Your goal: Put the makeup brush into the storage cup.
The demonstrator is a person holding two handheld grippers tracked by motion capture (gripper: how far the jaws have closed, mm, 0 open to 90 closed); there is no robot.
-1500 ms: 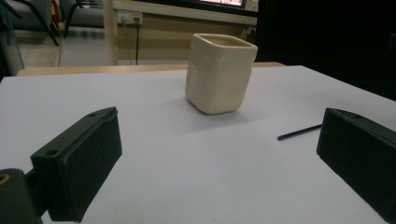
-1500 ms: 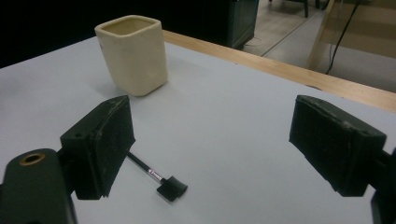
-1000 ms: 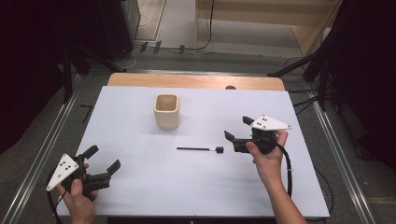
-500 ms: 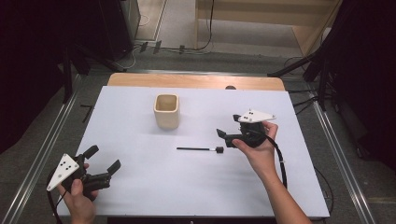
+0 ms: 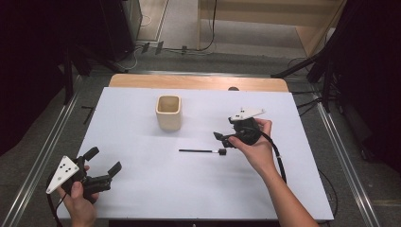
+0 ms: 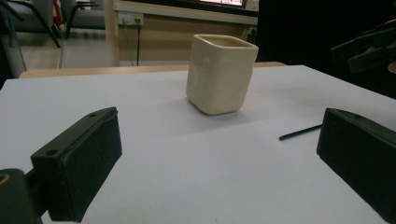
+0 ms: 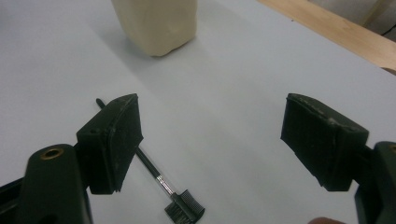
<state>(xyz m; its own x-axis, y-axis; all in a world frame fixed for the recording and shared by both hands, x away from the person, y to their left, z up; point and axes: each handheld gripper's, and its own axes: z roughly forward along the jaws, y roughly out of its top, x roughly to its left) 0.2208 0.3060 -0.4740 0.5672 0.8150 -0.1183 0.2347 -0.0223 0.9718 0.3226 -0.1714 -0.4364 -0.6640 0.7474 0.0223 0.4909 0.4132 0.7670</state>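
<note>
A white table [image 5: 142, 198] stands in a dim room, with a wooden strip along its far edge and dark floor around it. On the table, toward the far side and left of the middle, stands a cream square cup [image 5: 168, 112], upright and empty as far as the high view shows. Nearer the person, about mid-table, lies a thin black brush [image 5: 203, 151] with a small comb head at its right end, flat on the surface and well apart from the cup.

The right gripper [image 5: 221, 139] hangs just above and beside the comb end of the brush. Its jaws stand wide apart, though they have just been closing a little, and nothing is between the pads; in the right gripper view the brush [image 7: 159, 179] runs past under the left jaw, not touched.

The left gripper [image 5: 103, 161] sits at the near left corner of the table, jaws spread wide and empty, pointing toward the cup [image 6: 219, 74].
</note>
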